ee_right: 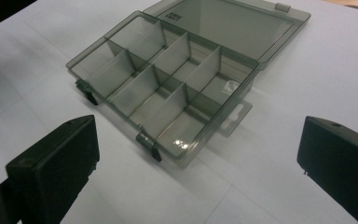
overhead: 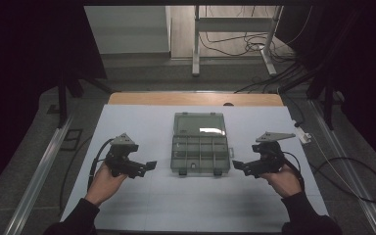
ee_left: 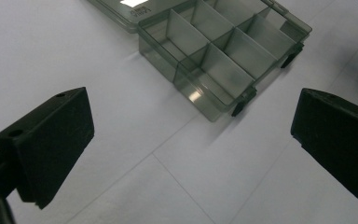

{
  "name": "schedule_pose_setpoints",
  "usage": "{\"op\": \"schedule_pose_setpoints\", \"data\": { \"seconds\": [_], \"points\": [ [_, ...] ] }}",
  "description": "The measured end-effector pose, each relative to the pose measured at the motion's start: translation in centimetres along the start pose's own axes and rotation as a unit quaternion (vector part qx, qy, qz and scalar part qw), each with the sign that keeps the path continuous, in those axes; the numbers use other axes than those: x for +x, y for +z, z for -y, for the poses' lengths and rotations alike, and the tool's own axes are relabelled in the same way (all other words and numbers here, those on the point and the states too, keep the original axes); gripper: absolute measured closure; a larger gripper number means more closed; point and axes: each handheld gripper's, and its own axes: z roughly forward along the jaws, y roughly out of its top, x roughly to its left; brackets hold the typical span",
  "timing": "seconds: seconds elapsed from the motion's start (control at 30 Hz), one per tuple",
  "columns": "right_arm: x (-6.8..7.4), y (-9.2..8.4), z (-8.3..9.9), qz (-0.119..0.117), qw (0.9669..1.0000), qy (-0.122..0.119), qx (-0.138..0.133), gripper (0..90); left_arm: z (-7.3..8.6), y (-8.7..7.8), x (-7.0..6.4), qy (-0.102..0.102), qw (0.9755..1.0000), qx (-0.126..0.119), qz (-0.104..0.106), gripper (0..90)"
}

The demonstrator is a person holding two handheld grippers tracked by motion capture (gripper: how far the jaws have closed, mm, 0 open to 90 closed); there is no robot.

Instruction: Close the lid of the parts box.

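**Open compartment box between two wide-set grippers**

The translucent grey compartment box (overhead: 200,149) lies at the middle of the table (overhead: 142,205), its lid (overhead: 199,124) folded flat toward the far edge and its tray toward the near edge. Inner dividers (ee_right: 168,84) split the tray into small cells; in the gripper views every cell that can be seen into holds nothing. Two dark latches (overhead: 218,172) sit on the tray's near wall, and a pale hang tab (ee_right: 235,116) projects from its right side. A bright reflection falls on the lid.

The left gripper (overhead: 149,165) is held above the table to the left of the box, nearer the near edge than the lid is, and clear of the tray wall. Its fingers (ee_left: 51,144) stand wide apart with bare white table surface between them; the box's near left corner lies ahead of them in the left gripper view. The right gripper (overhead: 236,165) mirrors it on the right side of the box, likewise apart from it. Its fingers (ee_right: 58,168) are also spread wide and hold nothing, with the tray's near right corner ahead of them.

Each gripper is held by a hand (overhead: 105,183) in a dark sleeve (overhead: 78,218) entering from the near edge. A grey three-cornered plate (overhead: 125,139) tops each gripper. Beyond the far edge, a strip of wood-coloured tabletop (overhead: 196,99) shows, then floor with cables (overhead: 254,46).
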Motion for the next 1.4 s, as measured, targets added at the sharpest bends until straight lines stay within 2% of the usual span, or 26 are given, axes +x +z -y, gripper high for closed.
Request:
{"op": "schedule_pose_setpoints", "data": {
  "seconds": [0.13,0.4,0.63,0.83,1.0,1.4],
  "points": [
    [-0.3,0.5,-0.5,0.004,1.0,0.001,0.001,0.0,-0.6,0.6,0.3,-0.005,1.0,-0.002,-0.003,0.4],
    [-1.0,1.9,-1.7,0.01,0.9999,0.001,0.007,0.0,-2.1,2.2,0.6,0.002,1.0,-0.002,0.005,1.2],
    [-1.3,3.4,-2.8,0.011,0.9999,-0.003,0.01,0.0,-2.9,3.5,0.6,0.022,0.9997,0.008,0.003,1.0],
    [-1.4,4.7,-3.7,0.009,0.9998,-0.005,0.016,0.0,-3.4,4.2,1.2,0.023,0.9997,0.0,0.002,0.9],
    [-1.5,5.5,-4.3,0.01,0.9998,-0.004,0.019,0.0,-3.8,4.7,1.7,0.016,0.9999,-0.003,0.001,0.9],
    [-2.3,7.5,-5.6,0.014,0.9993,0.003,0.033,0.0,-4.7,6.2,2.5,0.015,0.9998,-0.003,0.014,0.0]
  ]
}}
